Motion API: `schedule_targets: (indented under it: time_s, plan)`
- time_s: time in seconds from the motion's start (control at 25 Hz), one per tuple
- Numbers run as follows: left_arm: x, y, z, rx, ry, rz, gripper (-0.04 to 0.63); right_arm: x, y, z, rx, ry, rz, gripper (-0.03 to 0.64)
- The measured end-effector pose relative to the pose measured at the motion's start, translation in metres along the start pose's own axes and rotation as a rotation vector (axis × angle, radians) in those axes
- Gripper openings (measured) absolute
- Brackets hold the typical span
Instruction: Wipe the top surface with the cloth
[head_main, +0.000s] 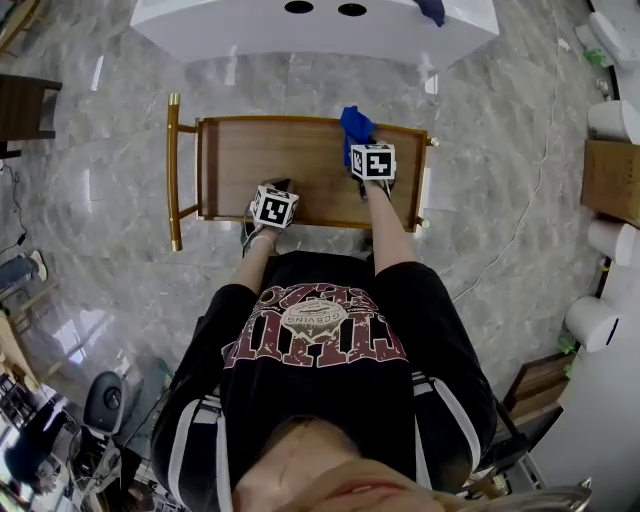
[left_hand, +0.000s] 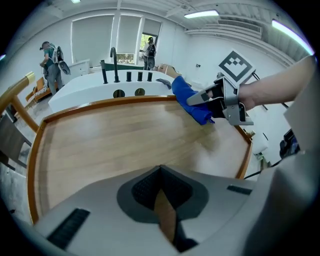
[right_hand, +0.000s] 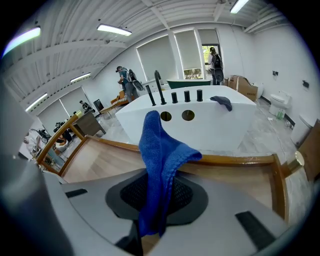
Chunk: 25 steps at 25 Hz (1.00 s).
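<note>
The left hand-held gripper (head_main: 278, 190) sits at the near edge of the wooden trolley's surface (head_main: 250, 160), at about 6 o'clock of it. Its jaws are closed together with nothing between them. The right hand-held gripper (head_main: 362, 145) is farther, at about 1 o'clock, and its jaws clamp the blue cloth (head_main: 355, 124). The cloth stands up from the jaws and folds over, close to the far raised rim. The trolley's handle (head_main: 173, 170) is at 9 o'clock. Beyond, at 12 o'clock, is a white bathtub (head_main: 240, 25) with black taps (right_hand: 175, 96).
</note>
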<state>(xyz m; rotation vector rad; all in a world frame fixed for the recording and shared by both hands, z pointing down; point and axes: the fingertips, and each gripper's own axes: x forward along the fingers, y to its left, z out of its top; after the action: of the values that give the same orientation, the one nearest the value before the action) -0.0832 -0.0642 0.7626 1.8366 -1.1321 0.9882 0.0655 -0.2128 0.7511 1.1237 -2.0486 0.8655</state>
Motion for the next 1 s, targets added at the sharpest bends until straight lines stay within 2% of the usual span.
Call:
schedule_targets:
  time_s: [0.12, 0.28, 0.48, 0.6, 1.0]
  plan:
    - [0.000, 0.001, -0.001, 0.021, 0.007, 0.000, 0.048, -0.004, -0.006, -0.001, -0.002, 0.006, -0.008, 0.080]
    - [0.000, 0.001, 0.001, -0.011, -0.002, -0.014, 0.048, -0.009, -0.021, -0.002, -0.004, 0.008, -0.024, 0.080]
    - [-0.002, -0.002, 0.000, -0.003, -0.012, -0.018, 0.048, -0.020, -0.043, -0.008, 0.009, 0.010, -0.040, 0.080]
    - [-0.001, -0.002, -0.001, -0.031, -0.005, -0.023, 0.048, -0.028, -0.059, -0.012, 0.032, 0.004, -0.069, 0.080]
    - [-0.001, -0.002, -0.004, -0.029, -0.005, -0.022, 0.048, -0.051, -0.104, -0.022, 0.096, -0.004, -0.159, 0.080]
